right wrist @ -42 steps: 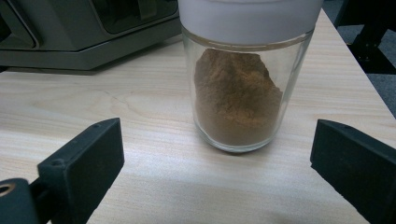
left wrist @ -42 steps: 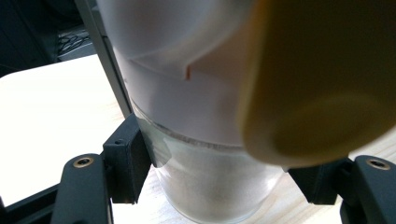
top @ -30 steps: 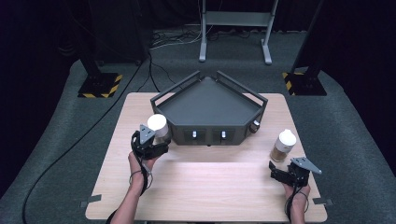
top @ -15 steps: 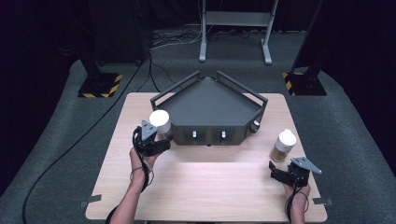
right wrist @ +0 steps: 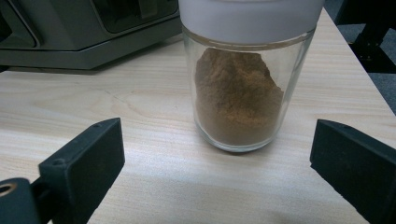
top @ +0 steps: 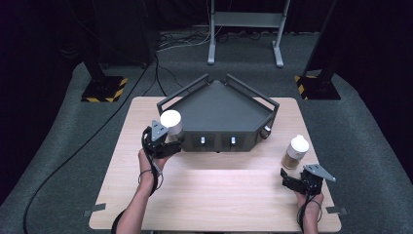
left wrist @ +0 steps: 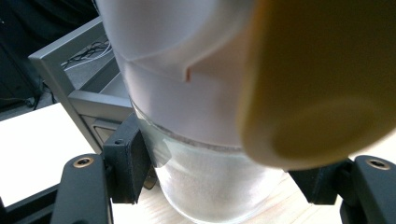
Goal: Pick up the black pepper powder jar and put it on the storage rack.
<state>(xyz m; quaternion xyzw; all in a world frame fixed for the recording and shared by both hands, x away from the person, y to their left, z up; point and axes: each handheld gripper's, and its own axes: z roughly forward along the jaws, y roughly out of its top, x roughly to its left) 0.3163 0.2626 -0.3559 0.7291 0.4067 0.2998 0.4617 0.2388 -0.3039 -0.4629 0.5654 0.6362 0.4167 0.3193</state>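
A glass jar with a white lid point(top: 170, 122) and pale contents is held by my left gripper point(top: 168, 140), which is shut on it, at the left front corner of the dark grey tray point(top: 219, 105). In the left gripper view the jar point(left wrist: 196, 93) sits between the black jaws of that gripper point(left wrist: 219, 184), and a blurred yellow shape point(left wrist: 322, 84) hangs close to the lens. A second jar with brown powder point(top: 295, 152) stands on the table at right. My right gripper point(top: 298, 181) is open just in front of it, with the jar point(right wrist: 238, 93) between the spread jaws of the gripper point(right wrist: 217, 156) but untouched.
The grey tray has raised rails and two small white marks on its front face point(top: 216, 141), plus a knob point(top: 266, 131) at its right front corner. The wooden table point(top: 214, 195) carries everything. Stands with hazard-striped bases point(top: 104, 87) and cables lie on the floor beyond.
My left gripper has carried the white-lidded jar a little to the right and toward the tray's left corner. The right gripper and the brown jar have stayed still.
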